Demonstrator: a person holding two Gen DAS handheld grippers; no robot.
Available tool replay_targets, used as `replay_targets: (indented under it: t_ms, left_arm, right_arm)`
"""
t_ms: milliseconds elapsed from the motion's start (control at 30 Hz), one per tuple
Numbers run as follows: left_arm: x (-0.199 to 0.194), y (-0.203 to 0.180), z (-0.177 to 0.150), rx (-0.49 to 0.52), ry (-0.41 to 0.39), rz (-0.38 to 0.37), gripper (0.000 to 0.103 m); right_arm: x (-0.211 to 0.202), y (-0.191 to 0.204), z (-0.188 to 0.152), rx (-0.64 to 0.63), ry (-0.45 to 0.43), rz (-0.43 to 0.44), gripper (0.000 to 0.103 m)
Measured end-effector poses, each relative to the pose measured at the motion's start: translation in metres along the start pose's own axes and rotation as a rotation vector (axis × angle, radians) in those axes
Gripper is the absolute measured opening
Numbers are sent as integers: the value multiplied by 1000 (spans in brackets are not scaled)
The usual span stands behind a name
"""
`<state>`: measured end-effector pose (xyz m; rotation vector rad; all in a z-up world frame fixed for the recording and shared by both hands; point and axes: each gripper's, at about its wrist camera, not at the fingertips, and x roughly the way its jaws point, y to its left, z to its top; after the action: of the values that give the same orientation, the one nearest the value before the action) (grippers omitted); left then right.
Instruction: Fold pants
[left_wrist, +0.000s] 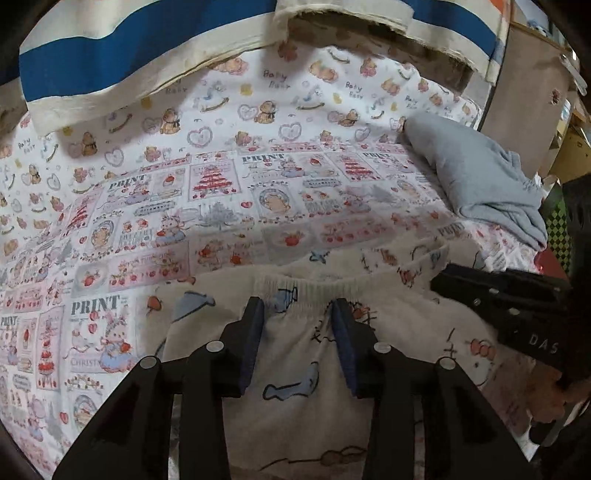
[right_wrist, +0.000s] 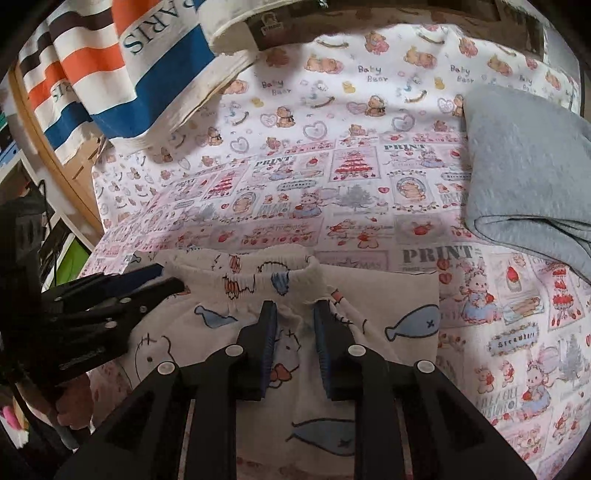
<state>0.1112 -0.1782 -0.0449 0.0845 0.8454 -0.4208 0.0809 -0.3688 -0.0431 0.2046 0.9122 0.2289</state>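
White pants (left_wrist: 291, 354) printed with blue fish and cartoon cats lie on the patterned bed sheet (left_wrist: 221, 206), elastic waistband (left_wrist: 295, 291) toward the far side. My left gripper (left_wrist: 297, 314) is open, its fingers straddling the waistband, with cloth between them. My right gripper (right_wrist: 295, 317) is also open, over the pants (right_wrist: 295, 369) just below the bunched waistband (right_wrist: 258, 273). The right gripper also shows in the left wrist view (left_wrist: 502, 295), and the left gripper in the right wrist view (right_wrist: 162, 280).
A folded grey garment (left_wrist: 476, 177) lies at the right of the bed, large in the right wrist view (right_wrist: 528, 166). A striped blue, white and orange cloth (right_wrist: 122, 66) hangs over the far edge. Shelves stand at left (right_wrist: 55, 236).
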Motion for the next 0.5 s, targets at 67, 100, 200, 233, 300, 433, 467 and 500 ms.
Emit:
replay_targets:
  t_ms: [67, 100, 200, 233, 300, 433, 467, 500]
  left_arm:
    - [-2, -2, -3, 14, -13, 10, 38]
    - [-1, -2, -3, 9, -16, 10, 38]
    - [-2, -2, -4, 5, -20, 11, 38]
    - [-2, -2, -4, 9, -20, 14, 38]
    - [-3, -5, -5, 31, -22, 33, 39]
    - [-2, -15, -7, 79, -26, 95, 40]
    - [-2, -16, -7, 79, -29, 101, 40]
    - [-2, -15, -7, 75, -31, 98, 40]
  right_arm:
    - [-1, 1, -1, -17, -10, -5, 21]
    - [-1, 1, -1, -13, -10, -3, 21]
    - [-2, 0, -1, -5, -10, 4, 21]
    - [-3, 1, -2, -8, -14, 2, 21]
    - [-4, 4, -5, -29, -27, -13, 21]
    - [-6, 8, -8, -34, -43, -41, 21]
    - [-6, 6, -7, -24, -44, -35, 21]
    - [-6, 4, -7, -20, -45, -31, 21]
